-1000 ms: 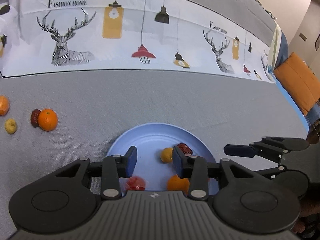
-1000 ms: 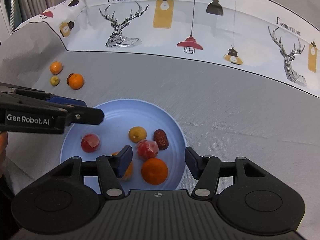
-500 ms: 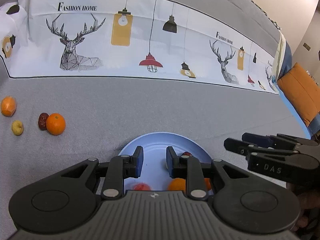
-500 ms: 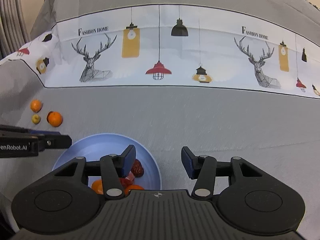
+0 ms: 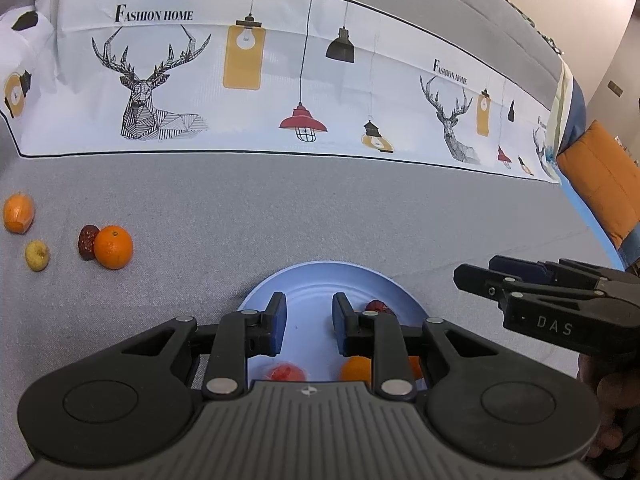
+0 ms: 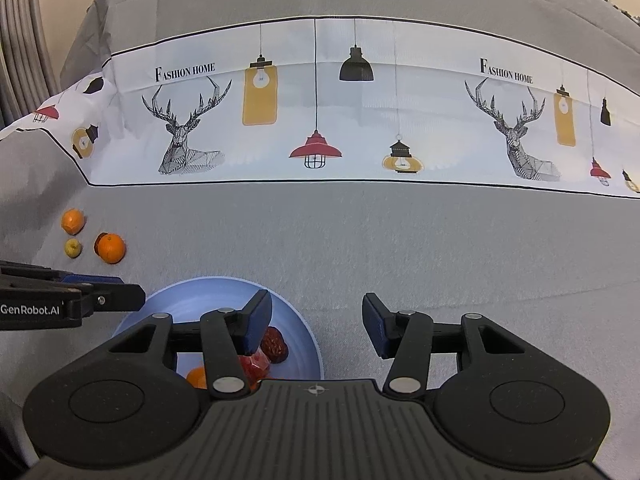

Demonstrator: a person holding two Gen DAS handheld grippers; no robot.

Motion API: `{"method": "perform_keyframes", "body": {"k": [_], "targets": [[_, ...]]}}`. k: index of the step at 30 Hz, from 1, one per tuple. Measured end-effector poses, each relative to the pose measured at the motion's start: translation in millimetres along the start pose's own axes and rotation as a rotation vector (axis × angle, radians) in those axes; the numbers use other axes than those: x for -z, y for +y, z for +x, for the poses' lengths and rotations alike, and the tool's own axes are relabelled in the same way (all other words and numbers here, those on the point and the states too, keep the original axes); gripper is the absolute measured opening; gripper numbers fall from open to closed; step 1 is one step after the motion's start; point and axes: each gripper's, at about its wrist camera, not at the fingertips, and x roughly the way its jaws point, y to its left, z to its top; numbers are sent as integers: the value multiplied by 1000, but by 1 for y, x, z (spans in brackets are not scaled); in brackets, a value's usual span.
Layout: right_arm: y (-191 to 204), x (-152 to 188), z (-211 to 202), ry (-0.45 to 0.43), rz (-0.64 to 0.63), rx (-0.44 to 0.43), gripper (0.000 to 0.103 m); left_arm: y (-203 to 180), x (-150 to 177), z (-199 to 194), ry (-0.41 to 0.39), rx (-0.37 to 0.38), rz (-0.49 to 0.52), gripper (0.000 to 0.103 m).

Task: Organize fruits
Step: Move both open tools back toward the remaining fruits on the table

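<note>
I am hovering both grippers over the blue plate (image 5: 332, 276) — left gripper (image 5: 307, 320) narrow and empty, right gripper (image 6: 316, 328) half-spread, empty. Loose orange (image 5: 113, 247), date (image 5: 87, 242), small yellow fruit (image 5: 37, 255) are waiting far left — I am planning a wider opening before descending.

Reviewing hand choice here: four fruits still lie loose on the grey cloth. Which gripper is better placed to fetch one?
Left. The loose orange and its neighbours lie on the left gripper's side; the right gripper sits beyond the blue plate. Both are empty.
</note>
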Motion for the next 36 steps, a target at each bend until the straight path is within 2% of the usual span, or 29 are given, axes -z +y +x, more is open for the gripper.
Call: {"method": "perform_keyframes", "body": {"k": [9,13,17,21,23,24,25,26,27,28,30,31,36], "targets": [[-2,-4,-2,-27,34,2,38,-5,-1,-18,-62,-37,67,25],[-2,-5,-3,-34,46,-1,32,-5,-11,-34,-78,-27,67,25],[0,-7,-4,-49,51,-7,32,-8,-39,-45,-106,-2,97,25],[4,-8,-3,-52,48,-13,32,-1,-64,-40,-170,-40,145,25],[5,-7,-1,-50,44,-13,32,14,-64,-35,-207,-64,141,25],[5,-7,-1,-50,43,-13,32,28,-56,-31,-225,-61,124,25],[6,-7,0,-48,43,-14,32,42,-50,-25,-206,-50,96,25],[7,-7,0,-46,43,-15,32,56,-49,-16,-138,-77,61,25],[8,-7,1,-45,41,-15,32,67,-52,-16,-138,-122,16,24],[10,-7,2,-44,39,-17,32,78,-57,-19,-154,-131,-32,24],[14,-9,3,-50,37,-31,32,107,-65,-23,-187,-104,-190,25],[17,-11,4,-56,37,-39,32,119,-65,-23,-185,-113,-249,25],[43,-18,10,-60,32,-95,32,171,-62,-17,-144,-262,-525,27]]}}
